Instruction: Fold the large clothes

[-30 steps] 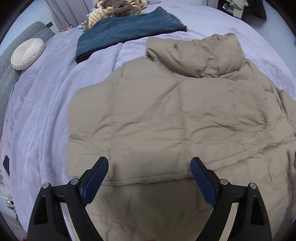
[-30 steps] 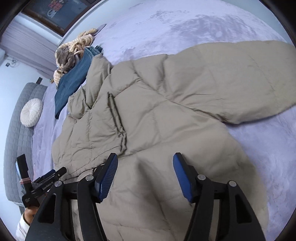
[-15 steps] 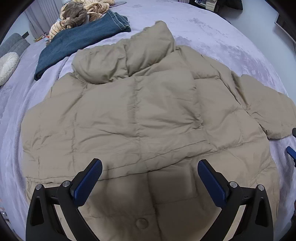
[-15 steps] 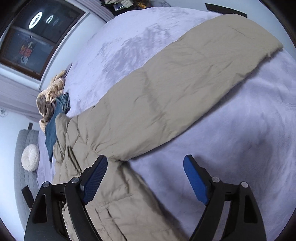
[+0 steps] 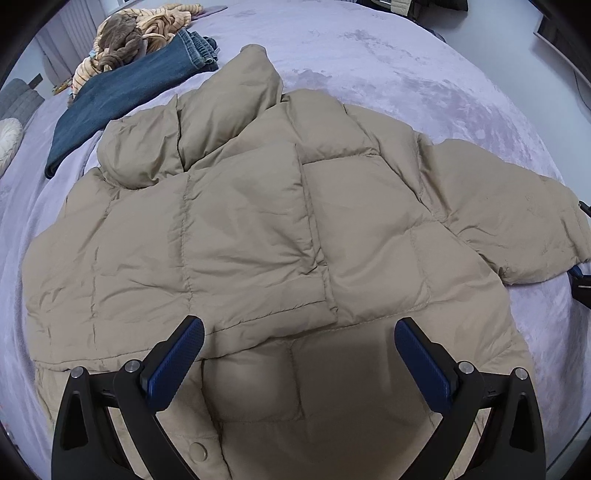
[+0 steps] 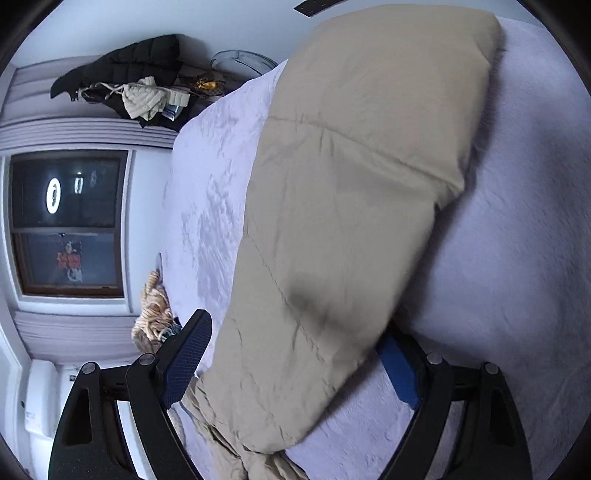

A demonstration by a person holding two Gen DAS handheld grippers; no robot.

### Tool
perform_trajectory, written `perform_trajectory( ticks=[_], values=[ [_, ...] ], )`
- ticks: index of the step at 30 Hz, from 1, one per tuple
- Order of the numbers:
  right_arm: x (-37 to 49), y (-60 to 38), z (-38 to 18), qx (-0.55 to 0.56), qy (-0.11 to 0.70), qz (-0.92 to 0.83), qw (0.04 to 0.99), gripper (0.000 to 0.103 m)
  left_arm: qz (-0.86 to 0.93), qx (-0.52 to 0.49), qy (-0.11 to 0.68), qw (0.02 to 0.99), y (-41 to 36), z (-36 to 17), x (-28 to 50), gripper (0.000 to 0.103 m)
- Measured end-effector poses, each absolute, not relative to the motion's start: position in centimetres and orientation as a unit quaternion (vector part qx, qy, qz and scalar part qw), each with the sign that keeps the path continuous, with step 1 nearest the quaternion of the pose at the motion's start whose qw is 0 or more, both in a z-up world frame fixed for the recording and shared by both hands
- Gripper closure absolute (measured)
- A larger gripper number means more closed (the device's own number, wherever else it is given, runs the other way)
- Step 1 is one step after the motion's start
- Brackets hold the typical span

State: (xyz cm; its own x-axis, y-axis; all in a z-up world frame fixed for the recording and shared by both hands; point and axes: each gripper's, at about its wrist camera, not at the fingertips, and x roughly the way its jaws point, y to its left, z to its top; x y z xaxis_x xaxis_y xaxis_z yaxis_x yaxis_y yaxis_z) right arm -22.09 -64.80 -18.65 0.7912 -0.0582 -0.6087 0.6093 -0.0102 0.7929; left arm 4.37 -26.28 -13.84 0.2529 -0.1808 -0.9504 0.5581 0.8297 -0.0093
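On the lavender bed (image 5: 406,55), the puffer jacket (image 5: 258,221) lies collar away, sleeve rightward.

A lavender-covered bed (image 5: 406,55) fills the room; a dark window (image 6: 66,221) sits in a pale wall (image 6: 221,22), with a grey sofa (image 5: 18,99) beyond the bed's far-left corner.

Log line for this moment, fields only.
stage: sleeve fold | left gripper: open over jacket | right gripper: opening, straddling sleeve
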Motion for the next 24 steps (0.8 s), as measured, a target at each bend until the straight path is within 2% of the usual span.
perform_trajectory(
  ticks=[6,7,8,9,10,11,16,24],
  values=[
    [-20.6,-66.8,-19.2,0.701,0.18,-0.229,0.651,0.014,-0.234,0.165,0.568,0.771,-26.7,-13.8,4.9,0.0],
    [-20.5,-67.0,-19.4,0.713,0.169,-0.225,0.642,0.021,-0.229,0.166,0.568,0.773,-26.6,-13.8,5.0,0.0],
    [-20.4,-67.3,-19.9,0.726,0.16,-0.217,0.633,0.028,-0.223,0.167,0.567,0.776,-26.4,-13.8,5.2,0.0],
    [-20.3,-67.5,-20.4,0.74,0.151,-0.207,0.622,0.054,-0.218,0.168,0.566,0.777,-26.1,-13.8,5.3,0.0],
    [-20.2,-67.6,-20.8,0.751,0.145,-0.2,0.613,0.085,-0.215,0.169,0.566,0.778,-25.8,-13.8,5.6,0.0],
    [-20.1,-67.6,-21.0,0.755,0.142,-0.198,0.609,0.094,-0.211,0.169,0.566,0.779,-25.5,-13.7,5.8,0.0],
    [-17.1,-66.4,-17.3,0.706,0.157,-0.176,0.668,0.096,-0.194,0.162,0.561,0.788,-23.2,-13.3,7.1,0.0],
    [-5.7,-57.9,-8.0,0.543,0.253,-0.081,0.796,0.096,-0.167,0.159,0.56,0.796,-17.4,-13.1,9.6,0.0]
  ],
)
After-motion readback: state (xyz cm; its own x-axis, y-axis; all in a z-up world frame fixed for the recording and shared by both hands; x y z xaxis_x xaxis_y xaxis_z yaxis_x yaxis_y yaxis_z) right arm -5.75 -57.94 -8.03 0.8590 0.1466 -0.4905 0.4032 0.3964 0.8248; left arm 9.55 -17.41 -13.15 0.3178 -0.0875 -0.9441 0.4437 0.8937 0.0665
